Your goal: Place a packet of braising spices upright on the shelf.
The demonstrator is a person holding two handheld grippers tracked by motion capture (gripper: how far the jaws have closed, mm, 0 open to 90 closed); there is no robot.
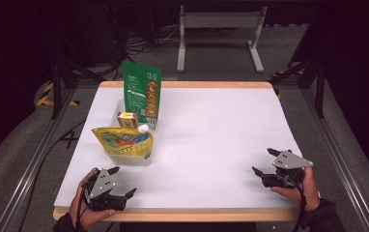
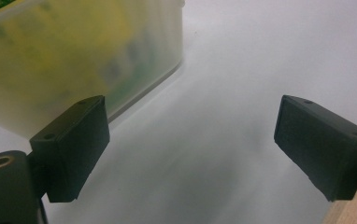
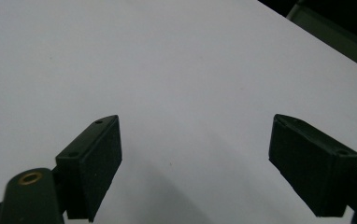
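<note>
A translucent plastic bin (image 1: pixel 130 161) stands on the left part of the white table (image 1: pixel 211 135). In it are a yellow pouch (image 1: pixel 122 141) with a white cap (image 1: pixel 143 128), a small yellow-brown box (image 1: pixel 127 119) and a tall green bag (image 1: pixel 141 92) standing upright at the back. My left gripper (image 1: pixel 123 181) rests near the front left edge, just short of the bin, open and empty. In the left gripper view the bin (image 2: pixel 158 56) lies blurred just beyond the left gripper (image 2: pixel 190 121). My right gripper (image 1: pixel 263 161) is low over the front right of the table, open; in the right gripper view nothing lies between the right gripper (image 3: pixel 195 140) jaws.
The table's wooden front edge (image 1: pixel 182 214) runs just behind both hands. Metal rails (image 1: pixel 337 154) flank the table on both sides. A grey metal stand (image 1: pixel 219 21) and loose cables (image 1: pixel 144 46) lie on the floor beyond the far edge.
</note>
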